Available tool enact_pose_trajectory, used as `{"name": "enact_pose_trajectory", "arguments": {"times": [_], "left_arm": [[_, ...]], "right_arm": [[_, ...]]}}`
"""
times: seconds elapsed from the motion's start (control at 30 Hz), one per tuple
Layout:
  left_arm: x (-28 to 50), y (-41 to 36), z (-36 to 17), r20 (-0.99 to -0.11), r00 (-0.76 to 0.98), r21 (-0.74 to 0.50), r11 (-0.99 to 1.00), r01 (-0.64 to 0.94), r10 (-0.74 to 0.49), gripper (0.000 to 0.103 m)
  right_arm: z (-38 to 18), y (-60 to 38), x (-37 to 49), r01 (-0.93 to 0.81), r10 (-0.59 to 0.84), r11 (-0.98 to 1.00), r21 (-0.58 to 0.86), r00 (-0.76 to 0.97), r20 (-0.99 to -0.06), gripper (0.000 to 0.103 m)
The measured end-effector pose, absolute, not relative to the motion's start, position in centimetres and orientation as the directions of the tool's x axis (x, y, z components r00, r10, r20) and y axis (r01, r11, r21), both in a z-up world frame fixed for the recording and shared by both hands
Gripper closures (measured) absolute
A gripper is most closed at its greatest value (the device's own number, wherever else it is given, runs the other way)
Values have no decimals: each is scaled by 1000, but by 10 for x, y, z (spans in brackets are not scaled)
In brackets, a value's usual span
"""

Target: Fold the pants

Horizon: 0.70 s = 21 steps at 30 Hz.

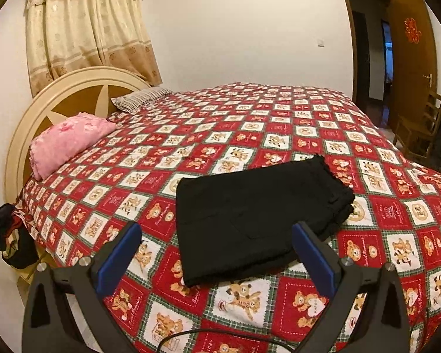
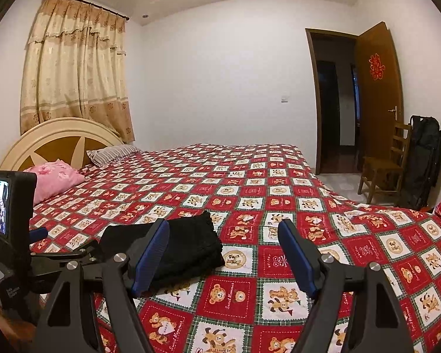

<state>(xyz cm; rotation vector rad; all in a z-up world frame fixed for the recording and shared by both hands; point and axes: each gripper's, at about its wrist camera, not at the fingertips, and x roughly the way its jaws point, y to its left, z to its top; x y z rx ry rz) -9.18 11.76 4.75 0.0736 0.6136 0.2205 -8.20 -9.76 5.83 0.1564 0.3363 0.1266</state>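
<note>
Pants (image 1: 255,220) lie folded, partly hidden behind spread, empty left gripper (image 1: 217,253) and right gripper (image 2: 223,253).

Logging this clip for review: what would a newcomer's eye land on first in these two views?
First, the red teddy-bear patchwork bedspread filling both views, with the black pants lying on it as a compact folded rectangle near the front edge. Next, the left gripper and right gripper, both open with blue-padded fingers, holding nothing. At the headboard end, a pink pillow also stands out.
</note>
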Motion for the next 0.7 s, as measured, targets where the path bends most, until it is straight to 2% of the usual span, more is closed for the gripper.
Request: {"name": "enact_pose_trajectory", "arguments": {"times": [0.7], "left_arm": [[-91, 117, 46, -563, 792, 143, 971, -190, 238, 0]], "right_arm": [[55, -99, -79, -95, 148, 980, 176, 936, -321, 26]]}}
